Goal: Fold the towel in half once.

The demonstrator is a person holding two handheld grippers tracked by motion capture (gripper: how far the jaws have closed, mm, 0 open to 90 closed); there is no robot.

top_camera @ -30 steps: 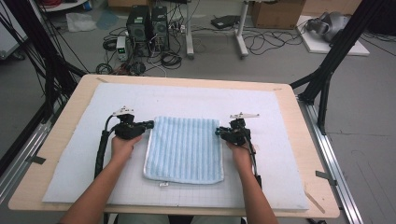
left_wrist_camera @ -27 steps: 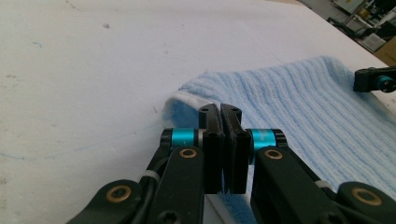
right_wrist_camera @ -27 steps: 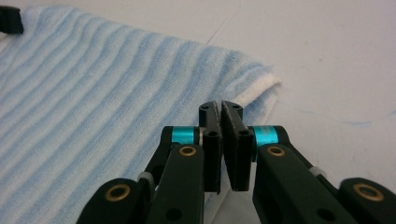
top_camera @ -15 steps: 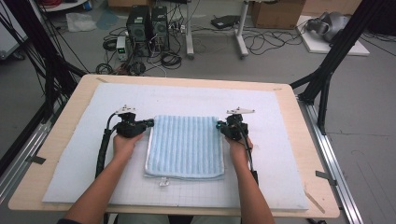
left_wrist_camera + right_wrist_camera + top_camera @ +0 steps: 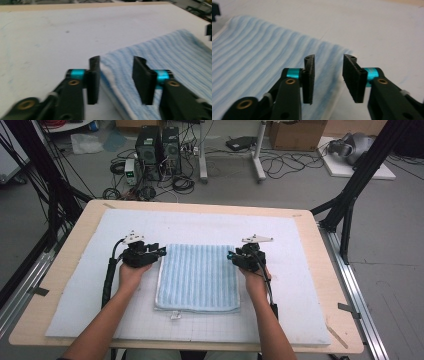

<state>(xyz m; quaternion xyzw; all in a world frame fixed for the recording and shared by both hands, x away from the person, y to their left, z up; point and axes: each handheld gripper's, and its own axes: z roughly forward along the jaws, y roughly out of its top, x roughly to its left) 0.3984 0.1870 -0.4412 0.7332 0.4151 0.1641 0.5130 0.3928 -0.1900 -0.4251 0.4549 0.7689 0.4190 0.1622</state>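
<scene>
Fingers [image 5: 93, 80] of my left gripper [image 5: 116, 75] have just been opening and now stand a moderate gap apart, the near-left corner of the folded blue striped towel [image 5: 199, 276] lying slack between them, pads off the cloth. Same on my right gripper [image 5: 329, 75]: jaws just opened, partly wide, the towel's opposite far corner under the gap, nothing pinched. Half a second back both pairs were clamped tight on those corners; that hold is gone. From the high view, left gripper [image 5: 159, 253] sits at 9 o'clock of the towel's far edge, right gripper [image 5: 234, 256] at 3 o'clock of it, both just touching the border. Towel lies flat and squared at the middle of the white mat [image 5: 75, 285], small tag poking out at its 6 o'clock edge. My reading: this fold is laid and let go. Next I would back both hands clear without dragging the corners, then judge whether another fold is wanted.
</scene>
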